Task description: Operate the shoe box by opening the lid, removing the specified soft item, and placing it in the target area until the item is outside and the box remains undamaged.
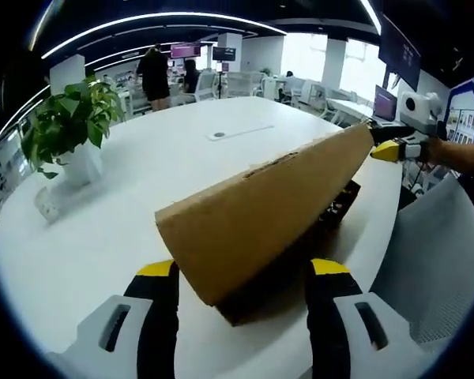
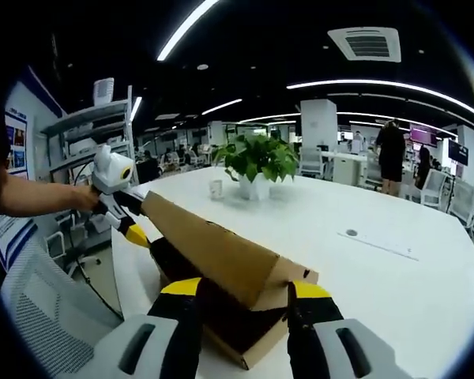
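Left gripper view: brown cardboard shoe box on white tabletop, tan lid half raised. Left gripper fingers open astride near lid corner; right gripper fingers closed on far lid edge. Soft item not yet out.

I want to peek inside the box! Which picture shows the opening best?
The right gripper view: the lid is lifted and the dark opening of the shoe box faces the camera. In the left gripper view the lid mostly covers the opening.

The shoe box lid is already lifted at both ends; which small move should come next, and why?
Probably tip the lid further back, slowly. It is raised but slants over the box, hiding the inside. The left claw and right claw straddle its two ends.
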The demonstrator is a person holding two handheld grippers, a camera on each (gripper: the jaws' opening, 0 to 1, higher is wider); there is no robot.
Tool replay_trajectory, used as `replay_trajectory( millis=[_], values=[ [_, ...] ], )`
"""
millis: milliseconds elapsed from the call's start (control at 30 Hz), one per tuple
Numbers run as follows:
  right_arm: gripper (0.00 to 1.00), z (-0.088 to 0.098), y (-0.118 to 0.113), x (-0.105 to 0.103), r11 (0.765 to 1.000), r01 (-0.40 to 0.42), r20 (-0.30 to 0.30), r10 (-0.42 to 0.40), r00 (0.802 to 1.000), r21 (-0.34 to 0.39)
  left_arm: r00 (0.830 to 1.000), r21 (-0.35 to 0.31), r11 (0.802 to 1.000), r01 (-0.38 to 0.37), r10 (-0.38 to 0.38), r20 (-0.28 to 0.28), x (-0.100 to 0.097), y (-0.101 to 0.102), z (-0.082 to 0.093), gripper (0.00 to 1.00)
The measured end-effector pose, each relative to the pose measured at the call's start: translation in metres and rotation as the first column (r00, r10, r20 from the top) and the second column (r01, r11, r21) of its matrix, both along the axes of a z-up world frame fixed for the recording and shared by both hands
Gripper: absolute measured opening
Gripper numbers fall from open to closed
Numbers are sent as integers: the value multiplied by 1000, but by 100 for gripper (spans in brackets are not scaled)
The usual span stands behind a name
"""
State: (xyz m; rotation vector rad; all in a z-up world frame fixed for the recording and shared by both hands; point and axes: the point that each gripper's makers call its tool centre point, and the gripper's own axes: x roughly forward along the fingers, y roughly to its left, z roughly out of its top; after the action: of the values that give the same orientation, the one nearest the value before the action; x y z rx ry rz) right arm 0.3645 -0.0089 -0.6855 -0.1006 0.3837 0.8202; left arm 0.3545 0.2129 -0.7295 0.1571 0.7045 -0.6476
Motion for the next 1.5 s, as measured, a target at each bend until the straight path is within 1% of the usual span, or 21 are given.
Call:
replay_trajectory(
  millis=[233,467,633,967,1067,1200,1267,1367,1467,1500],
  values=[
    [39,10,0,10,1000,1,31,-1,1000,-1,1000,12,1000,-3,3,21,6,3,9,62],
    [38,18,1,19,1000,6,62,-6,998,-7,999,-5,1000,-16,16,40,13,4,16,61],
    [36,23,0,28,1000,18,81,-17,997,-9,999,1,1000,-12,12,47,18,5,22,61],
    [30,29,-3,47,999,37,120,-34,992,-23,998,-4,1000,-19,19,61,28,8,30,58],
    [27,32,-5,53,999,44,126,-41,991,-23,998,-3,1000,-20,20,61,31,8,30,58],
    [21,33,-7,60,998,58,142,-52,989,-34,998,14,1000,-14,13,64,34,7,31,58],
    [18,34,-8,63,997,66,146,-61,987,-34,998,10,1000,-16,15,66,36,9,33,58],
    [12,35,-12,71,995,89,158,-81,984,-39,998,9,1000,-16,15,68,37,9,34,57],
    [4,36,-16,77,993,115,167,-107,980,-39,997,15,1000,-13,12,72,39,10,34,56],
    [3,36,-17,79,992,119,167,-112,980,-37,997,16,1000,-14,12,72,39,11,35,56]
  ],
)
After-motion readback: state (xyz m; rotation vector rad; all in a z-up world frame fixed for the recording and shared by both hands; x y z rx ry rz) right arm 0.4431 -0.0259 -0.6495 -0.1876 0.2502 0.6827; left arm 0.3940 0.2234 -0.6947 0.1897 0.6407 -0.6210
